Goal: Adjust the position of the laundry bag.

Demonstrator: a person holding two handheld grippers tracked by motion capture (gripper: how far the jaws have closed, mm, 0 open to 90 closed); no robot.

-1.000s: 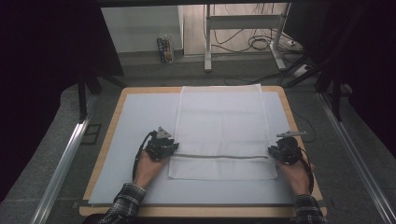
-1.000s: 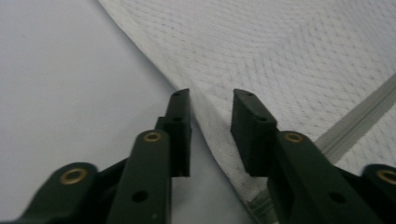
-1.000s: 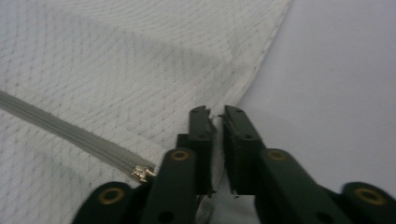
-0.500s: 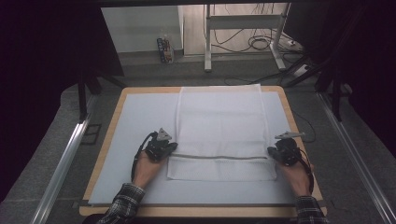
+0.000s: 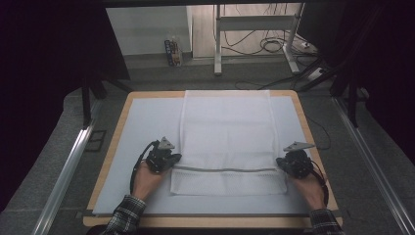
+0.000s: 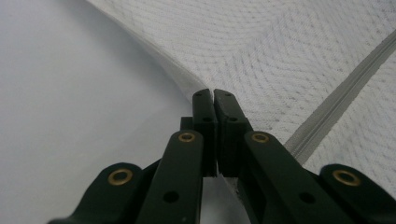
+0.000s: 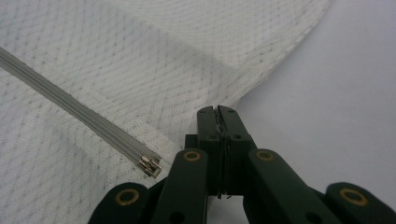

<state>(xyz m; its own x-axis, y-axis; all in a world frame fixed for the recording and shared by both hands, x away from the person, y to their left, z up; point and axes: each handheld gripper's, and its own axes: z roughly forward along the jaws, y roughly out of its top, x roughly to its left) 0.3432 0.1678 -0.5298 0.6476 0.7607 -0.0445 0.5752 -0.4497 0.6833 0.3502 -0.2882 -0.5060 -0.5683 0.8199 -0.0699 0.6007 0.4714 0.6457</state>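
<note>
Pinching opposite edges of mesh bag (image 5: 227, 147), left gripper (image 5: 172, 159), right gripper (image 5: 281, 162), jaws closed

The high view looks forward and down from above the person's side, the table (image 5: 117, 147) stretching toward 12 o'clock. Each gripper view sits close behind its own jaws, nearly skimming the mesh bag (image 5: 227, 132) (image 6: 289, 56) (image 7: 116, 70), which all three views share.

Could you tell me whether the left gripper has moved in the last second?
Yes, slightly: the left gripper has drawn toward the person, nearer the board's near edge, dragging the mesh bag with it.
</note>
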